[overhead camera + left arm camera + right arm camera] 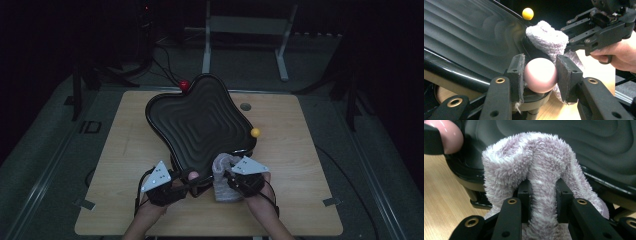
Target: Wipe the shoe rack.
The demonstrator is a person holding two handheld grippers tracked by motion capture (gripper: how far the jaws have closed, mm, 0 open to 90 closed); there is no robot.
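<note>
Dim light over the wooden surface [125, 200]. Left hand-held gripper [172, 186] clamped on a pink ball [539, 75] at the near corner of a black wavy tray [200, 122], pads pressed to both sides of it. Right hand-held gripper [231, 176] pinched tight on a fold of fluffy pale purple cloth [534, 187], pile bulging up over the pads and draped down either side. Cloth pressed against the tray's near rim, just beside the pink ball. Tray tilted up on a stand, corners tipped with more balls: yellow ball [255, 132] at the right, red ball [184, 85] at the far end. Both hands low at the near edge, close together.
</note>
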